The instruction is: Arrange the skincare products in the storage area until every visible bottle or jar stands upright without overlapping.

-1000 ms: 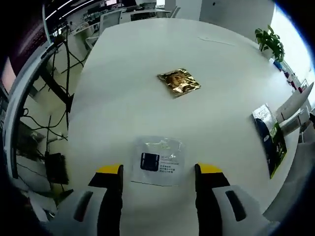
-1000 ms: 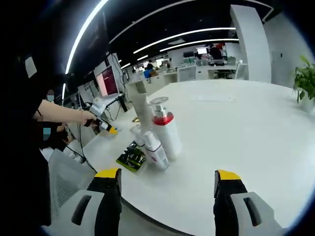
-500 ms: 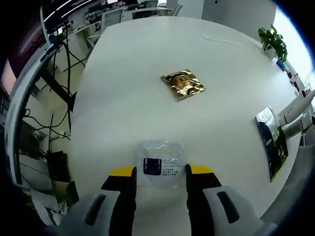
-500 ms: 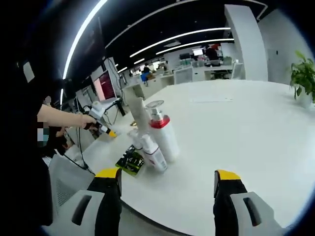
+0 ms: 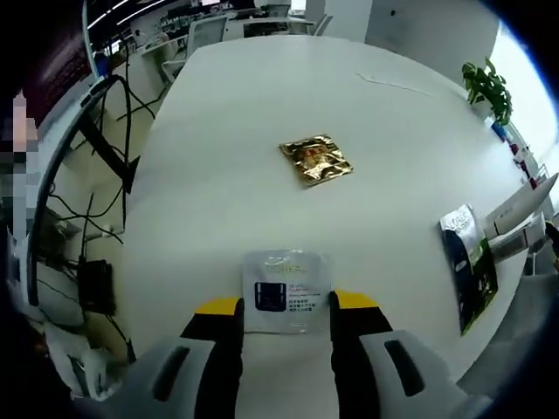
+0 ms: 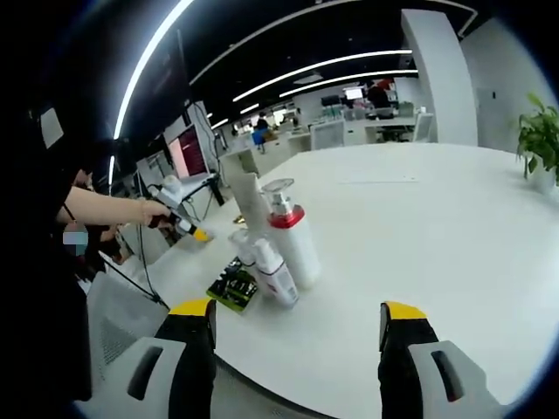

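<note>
In the left gripper view my left gripper (image 5: 286, 305) is shut on a flat white sachet (image 5: 286, 291) with a dark blue label, near the white table's (image 5: 244, 113) edge. Farther out lies a gold foil sachet (image 5: 316, 160). A black and green sachet (image 5: 467, 266) lies at the right, beside white tubes (image 5: 517, 212). In the right gripper view my right gripper (image 6: 297, 314) is open and holds nothing. Beyond it stand a white pump bottle (image 6: 294, 237) with a red collar, a small white tube (image 6: 274, 272) and a tall white tube (image 6: 250, 199). The black and green sachet (image 6: 232, 283) lies beside them.
A person's hand holds the left gripper (image 6: 187, 227) at the table's far left edge in the right gripper view. Cables (image 5: 113, 131) and a dark box (image 5: 94, 286) lie on the floor left of the table. A potted plant (image 5: 485, 83) stands at the far end.
The left jaws have gone from wide apart to shut on the white sachet, which now stays between them as the view shifts. The right gripper has barely moved.
</note>
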The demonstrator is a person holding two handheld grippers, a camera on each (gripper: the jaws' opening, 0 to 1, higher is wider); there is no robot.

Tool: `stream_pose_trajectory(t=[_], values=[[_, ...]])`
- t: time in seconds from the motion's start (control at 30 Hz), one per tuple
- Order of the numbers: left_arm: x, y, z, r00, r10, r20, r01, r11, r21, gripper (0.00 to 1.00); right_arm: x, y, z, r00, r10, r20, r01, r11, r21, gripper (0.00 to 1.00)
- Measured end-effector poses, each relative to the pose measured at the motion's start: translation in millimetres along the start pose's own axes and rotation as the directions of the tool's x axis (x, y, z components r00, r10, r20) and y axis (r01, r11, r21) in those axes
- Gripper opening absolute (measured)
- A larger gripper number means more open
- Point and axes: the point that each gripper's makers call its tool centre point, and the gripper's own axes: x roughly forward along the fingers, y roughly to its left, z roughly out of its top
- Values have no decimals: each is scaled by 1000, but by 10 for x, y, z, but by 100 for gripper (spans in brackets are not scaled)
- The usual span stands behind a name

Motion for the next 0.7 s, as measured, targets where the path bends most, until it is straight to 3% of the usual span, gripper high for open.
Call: stream_pose_trajectory(t=[0.23,0.4,0.7], values=[[-166,-184,6,1000,-3,20,4,998,-55,37,-3,38,12,1000,17,5,-17,1000,-14,78],[-142,-278,-46,1000,-7,21,8,997,-70,37,-10,71,35,1000,26,15,-26,999,-25,77],[-275,-688,-130,998,-26,58,30,997,-70,37,-19,122,56,998,50,26,-49,998,-43,77]])
